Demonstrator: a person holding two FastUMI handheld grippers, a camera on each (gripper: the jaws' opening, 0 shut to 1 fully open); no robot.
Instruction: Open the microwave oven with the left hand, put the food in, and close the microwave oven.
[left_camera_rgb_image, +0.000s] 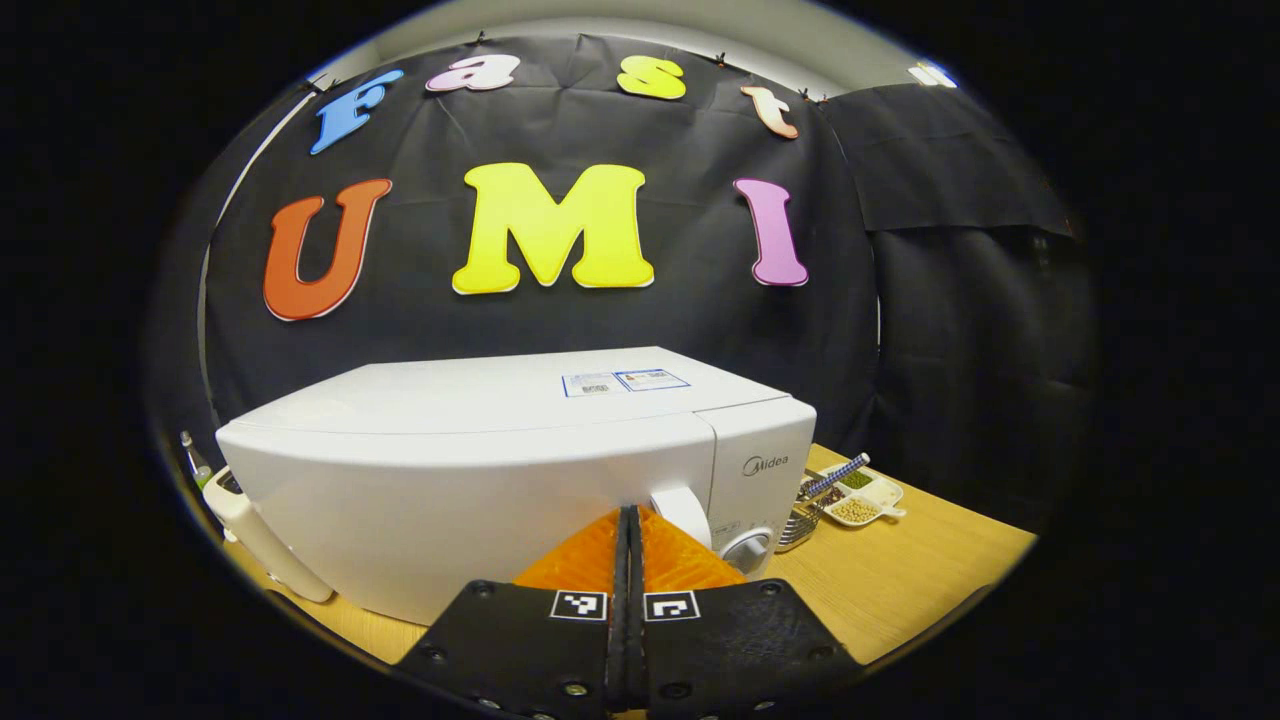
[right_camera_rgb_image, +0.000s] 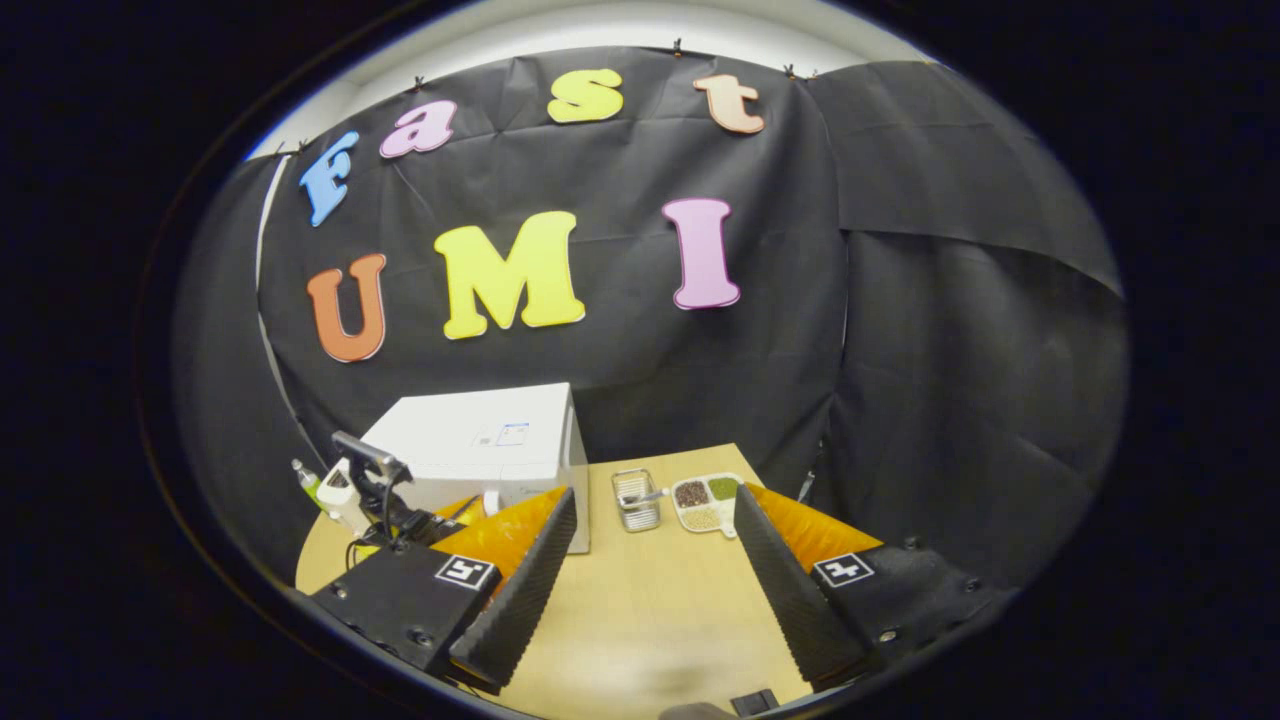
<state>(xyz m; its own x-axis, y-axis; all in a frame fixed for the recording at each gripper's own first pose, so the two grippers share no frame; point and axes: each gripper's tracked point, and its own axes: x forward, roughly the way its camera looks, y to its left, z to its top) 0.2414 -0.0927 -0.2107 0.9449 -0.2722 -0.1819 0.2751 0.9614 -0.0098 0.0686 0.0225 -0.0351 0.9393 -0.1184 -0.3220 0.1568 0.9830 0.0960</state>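
Clenched on nothing, the left tongs (left_camera_rgb_image: 628, 600) pointed at the microwave (left_camera_rgb_image: 480, 450), which sat shut at the far left of the table (left_camera_rgb_image: 900, 570). Its white body looked heavy and rigid, the door smooth and probably slippery; a knob (left_camera_rgb_image: 745, 548) sat on the panel at right. No handle showed, so the door's right edge beside the panel seemed the place to pull. Released and wide apart, the right tongs (right_camera_rgb_image: 645, 560) hung over the table, aimed toward a divided tray (right_camera_rgb_image: 706, 503) of food, likely light and easily spilled.
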